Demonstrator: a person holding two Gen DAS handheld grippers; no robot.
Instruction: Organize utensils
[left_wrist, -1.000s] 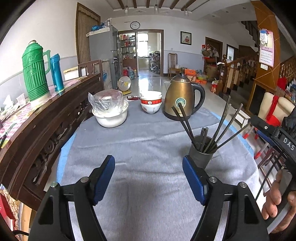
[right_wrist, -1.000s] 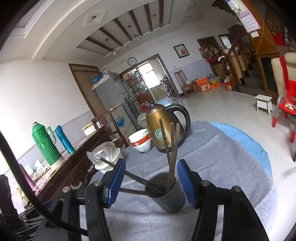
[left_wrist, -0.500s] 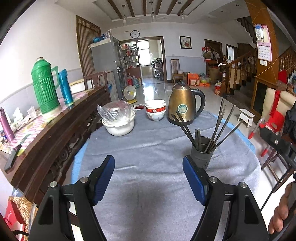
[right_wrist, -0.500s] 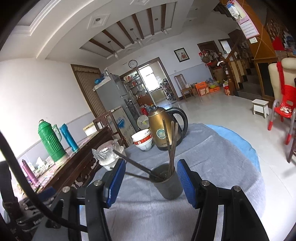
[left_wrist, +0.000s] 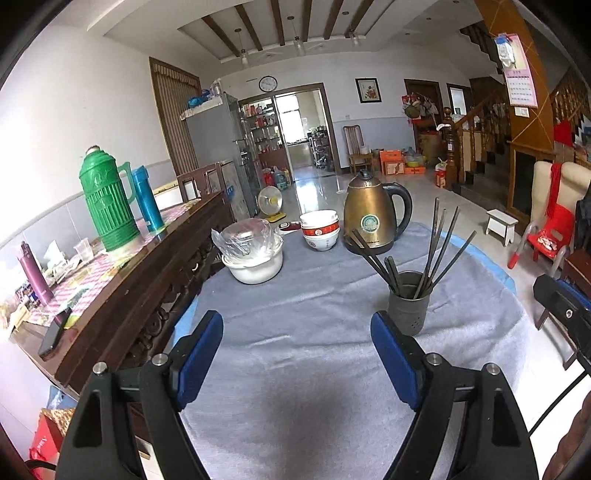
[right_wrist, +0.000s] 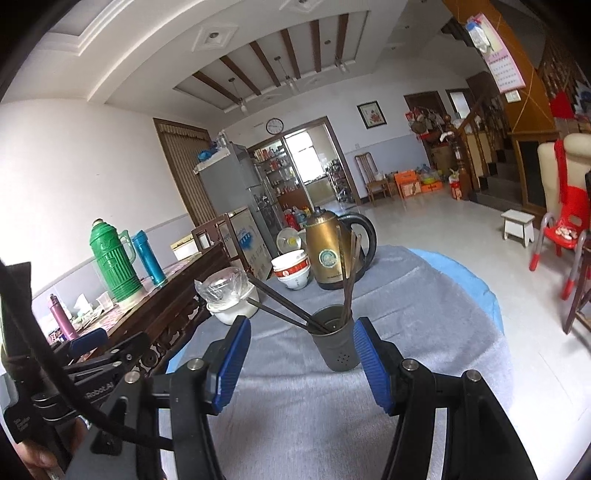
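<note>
A dark grey utensil cup (left_wrist: 409, 302) stands upright on the grey tablecloth (left_wrist: 303, 332), with several dark chopsticks (left_wrist: 436, 247) fanned out of it. My left gripper (left_wrist: 297, 354) is open and empty, above the cloth, with the cup just beyond its right finger. My right gripper (right_wrist: 301, 363) is open and empty. The cup (right_wrist: 337, 338) with its chopsticks (right_wrist: 347, 273) stands just beyond and between its fingertips, apart from them.
A gold kettle (left_wrist: 371, 216), stacked red-and-white bowls (left_wrist: 319, 229) and a white bowl under plastic wrap (left_wrist: 253, 251) stand at the table's far side. A dark wooden sideboard (left_wrist: 140, 280) with a green thermos (left_wrist: 105, 206) runs along the left. A red chair (left_wrist: 550, 236) is right.
Both grippers have pulled back and risen away from the cup, which now looks smaller and farther. Both stay open. The chopsticks stand in the cup as before.
</note>
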